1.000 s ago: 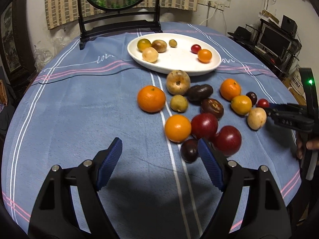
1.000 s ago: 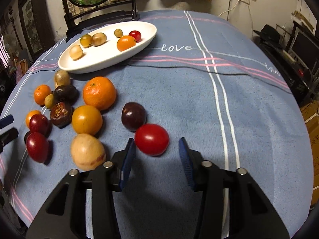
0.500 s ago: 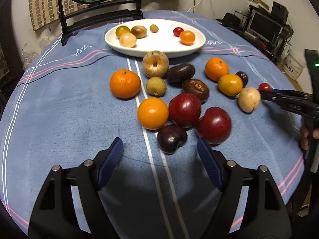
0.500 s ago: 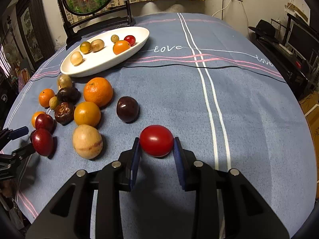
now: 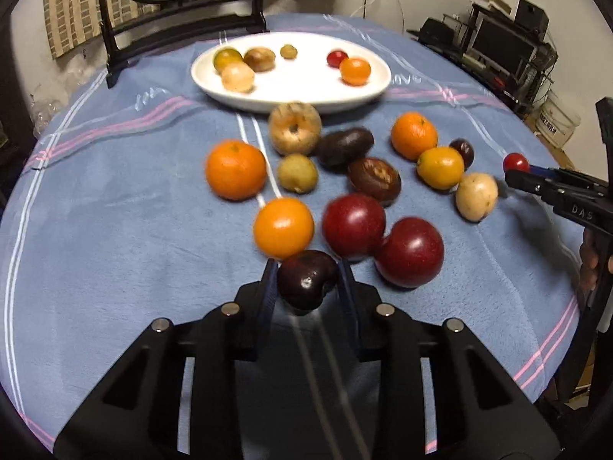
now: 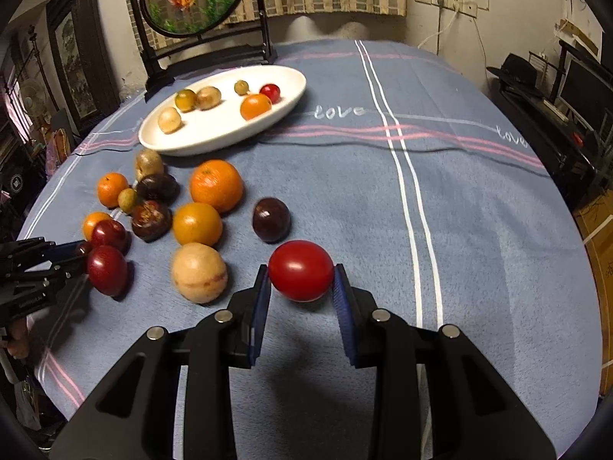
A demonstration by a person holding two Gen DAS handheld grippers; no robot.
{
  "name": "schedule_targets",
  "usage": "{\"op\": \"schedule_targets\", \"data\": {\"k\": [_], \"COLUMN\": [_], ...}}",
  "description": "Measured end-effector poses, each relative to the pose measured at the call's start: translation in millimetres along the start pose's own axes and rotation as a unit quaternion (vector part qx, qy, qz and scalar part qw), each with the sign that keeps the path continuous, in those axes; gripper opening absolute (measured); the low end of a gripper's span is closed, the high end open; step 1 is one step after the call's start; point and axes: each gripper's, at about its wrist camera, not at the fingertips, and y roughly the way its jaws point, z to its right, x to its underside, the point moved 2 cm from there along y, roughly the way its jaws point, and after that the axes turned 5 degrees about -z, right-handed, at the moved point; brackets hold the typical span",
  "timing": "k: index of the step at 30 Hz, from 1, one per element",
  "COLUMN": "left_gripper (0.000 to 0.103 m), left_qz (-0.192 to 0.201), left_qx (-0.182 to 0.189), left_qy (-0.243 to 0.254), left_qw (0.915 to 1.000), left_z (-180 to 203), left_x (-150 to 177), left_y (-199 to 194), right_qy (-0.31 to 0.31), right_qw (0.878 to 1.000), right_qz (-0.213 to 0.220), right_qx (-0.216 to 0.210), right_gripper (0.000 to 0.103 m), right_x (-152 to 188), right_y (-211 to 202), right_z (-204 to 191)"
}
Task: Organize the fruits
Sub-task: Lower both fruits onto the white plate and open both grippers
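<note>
My left gripper [image 5: 305,268] is closing its jaws on a dark plum [image 5: 306,285], and both blue pads press its sides, just in front of an orange [image 5: 283,227] and two red plums [image 5: 353,224]. My right gripper [image 6: 300,273] is shut on a red tomato [image 6: 300,270], held slightly above the blue cloth. In the left wrist view that tomato [image 5: 515,161] shows at the far right between the right gripper's tips. The white oval plate [image 5: 295,104] at the back holds several small fruits.
Loose oranges, brown fruits, a pale round fruit [image 6: 198,272] and another dark plum [image 6: 271,219] lie between the grippers and the plate [image 6: 214,142]. A black-framed fish screen [image 6: 195,0] stands behind the plate. Shelves and electronics stand beyond the table's right edge.
The left gripper moved up to the dark plum and shut on it. The right gripper shut on the red tomato and raised it a little.
</note>
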Motion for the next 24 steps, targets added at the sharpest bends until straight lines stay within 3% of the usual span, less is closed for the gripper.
{"op": "schedule_targets", "data": {"k": [5,12,16,18,24], "left_gripper": [0.032,0.032,0.032,0.032,0.032], "left_qz": [0.036,0.085,0.094,0.100,0.074], "left_qx": [0.000,-0.022,-0.031,-0.038,-0.055], "left_qy": [-0.008,-0.015,-0.021,-0.032,-0.066], "left_qw": [0.9993,0.9960,0.9948,0.9938,0.9935], "left_z": [-16,-31,-35,-41,-67], "left_x": [-21,-95,-137,-154,-195], "left_y": [-30,-35,-12,-2,43], "right_qy": [-0.012,-0.061,-0.095,-0.113,-0.127], "right_qw": [1.000,0.997,0.993,0.992,0.992], "right_qz": [0.019,0.056,0.069,0.057,0.023], "right_qx": [-0.009,-0.001,-0.004,0.009,-0.009], "right_gripper": [0.033,0.033,0.033,0.033,0.033], "right_x": [-16,-71,-111,-131,-168], "right_y": [-10,-10,9,31,84], "right_z": [-9,-37,-61,-75,-101]}}
